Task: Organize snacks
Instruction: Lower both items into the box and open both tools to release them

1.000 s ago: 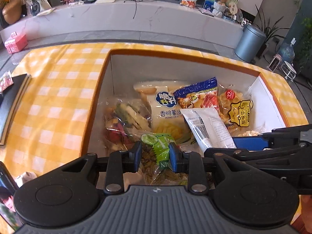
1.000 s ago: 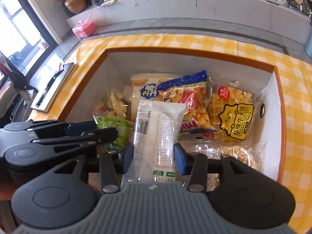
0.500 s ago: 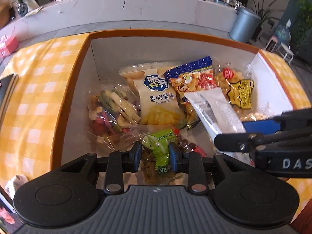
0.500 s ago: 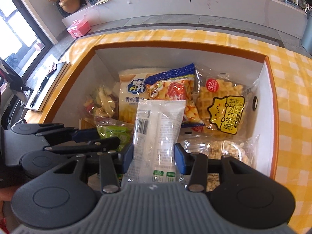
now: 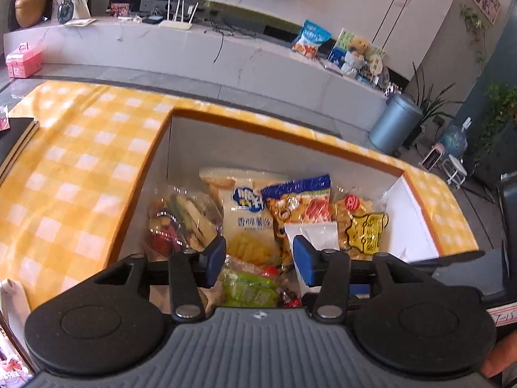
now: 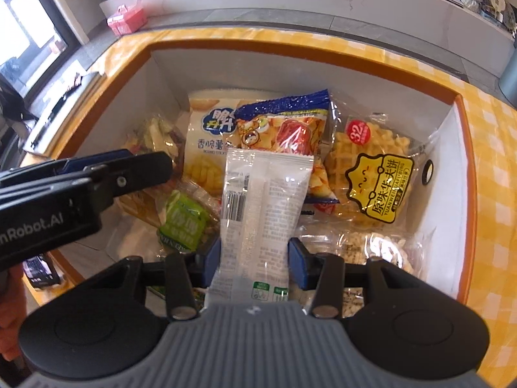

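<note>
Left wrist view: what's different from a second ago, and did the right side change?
The left gripper has just opened its jaws and let go of the green snack packet, which now lies loose in the box below them. The right gripper stays clamped on the white packet. The other snacks lie as before.

Right gripper [image 6: 255, 260] clamps white packet [image 6: 258, 213] above snack-filled box [image 6: 452, 174].

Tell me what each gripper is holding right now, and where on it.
The right gripper clamps the white packet by its side edges near the lower end. The left gripper has just opened and holds nothing; the green packet lies below it.
</note>
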Available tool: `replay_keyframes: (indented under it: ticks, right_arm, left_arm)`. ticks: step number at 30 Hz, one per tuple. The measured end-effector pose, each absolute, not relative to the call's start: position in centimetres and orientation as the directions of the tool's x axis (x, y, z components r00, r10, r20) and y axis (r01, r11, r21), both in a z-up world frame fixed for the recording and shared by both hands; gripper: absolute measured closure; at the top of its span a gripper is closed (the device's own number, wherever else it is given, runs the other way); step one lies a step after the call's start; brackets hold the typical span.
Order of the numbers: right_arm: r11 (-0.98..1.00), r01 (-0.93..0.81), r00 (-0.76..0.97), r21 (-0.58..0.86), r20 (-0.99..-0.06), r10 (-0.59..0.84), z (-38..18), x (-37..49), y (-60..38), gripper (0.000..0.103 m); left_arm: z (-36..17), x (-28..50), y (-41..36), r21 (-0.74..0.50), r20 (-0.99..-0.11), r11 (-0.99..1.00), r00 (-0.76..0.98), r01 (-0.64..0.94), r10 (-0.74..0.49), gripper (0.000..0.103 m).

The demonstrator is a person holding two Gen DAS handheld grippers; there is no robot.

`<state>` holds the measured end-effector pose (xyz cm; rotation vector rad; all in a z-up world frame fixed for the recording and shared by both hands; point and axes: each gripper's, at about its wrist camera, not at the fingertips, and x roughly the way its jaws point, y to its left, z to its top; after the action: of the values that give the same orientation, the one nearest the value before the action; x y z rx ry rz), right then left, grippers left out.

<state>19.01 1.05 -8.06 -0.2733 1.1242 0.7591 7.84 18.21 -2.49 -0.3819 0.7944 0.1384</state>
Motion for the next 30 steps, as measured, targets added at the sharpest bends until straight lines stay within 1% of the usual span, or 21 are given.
replay_keyframes:
  ticks: [4,6,11,14,17,19,20,21,24,27,30]
  right_arm:
    - [0.702,-0.702,0.222,0.119,-0.900,0.374,-8.4,18.8,2.1,0.056]
    - [0.698,-0.708,0.219,0.105,-0.907,0.359,-8.8,18.8,2.4,0.052]
    - [0.698,-0.704,0.190,0.130,-0.912,0.362,-9.4,18.8,2.3,0.051]
    - [0.680,-0.727,0.226,0.095,-0.902,0.368,-8.2,18.2,1.8,0.048]
    - [0.679,-0.732,0.295,0.055,-0.873,0.388,-6.4,17.5,0.9,0.049]
    - [0.694,-0.718,0.345,0.046,-0.843,0.412,-5.5,17.5,0.4,0.066]
    - [0.704,-0.709,0.363,0.048,-0.831,0.422,-5.2,17.6,0.3,0.082]
    - [0.711,-0.701,0.371,0.056,-0.823,0.430,-5.1,17.8,0.3,0.089]
    - [0.724,-0.684,0.347,0.095,-0.830,0.437,-5.8,18.7,0.7,0.098]
    - [0.742,-0.663,0.312,0.101,-0.864,0.396,-7.3,19.4,1.3,0.099]
    - [0.755,-0.649,0.300,0.098,-0.878,0.372,-8.3,19.6,1.7,0.099]
  left_arm:
    - [-2.7,7.8,17.8,-0.258,-0.729,0.929,0.684,-0.266,-0.006,0.047]
    - [-2.7,7.7,17.8,-0.256,-0.730,0.928,0.684,-0.269,-0.003,0.047]
    - [-2.9,7.5,18.2,-0.251,-0.736,0.922,0.677,-0.294,0.016,0.047]
    - [-2.8,7.5,18.3,-0.254,-0.734,0.921,0.679,-0.295,0.016,0.047]
    - [-2.7,7.5,18.0,-0.260,-0.725,0.921,0.689,-0.290,0.013,0.047]
    - [-2.6,7.5,17.9,-0.263,-0.719,0.920,0.694,-0.291,0.014,0.047]
    - [-2.6,7.5,17.8,-0.264,-0.718,0.920,0.696,-0.291,0.014,0.047]
    - [-2.6,7.5,17.8,-0.264,-0.717,0.919,0.697,-0.292,0.015,0.047]
    - [-2.6,7.4,17.9,-0.263,-0.715,0.918,0.699,-0.296,0.020,0.047]
    - [-2.5,7.4,18.0,-0.266,-0.716,0.915,0.698,-0.303,0.023,0.047]
    - [-2.4,7.4,18.0,-0.266,-0.714,0.918,0.700,-0.294,0.017,0.047]
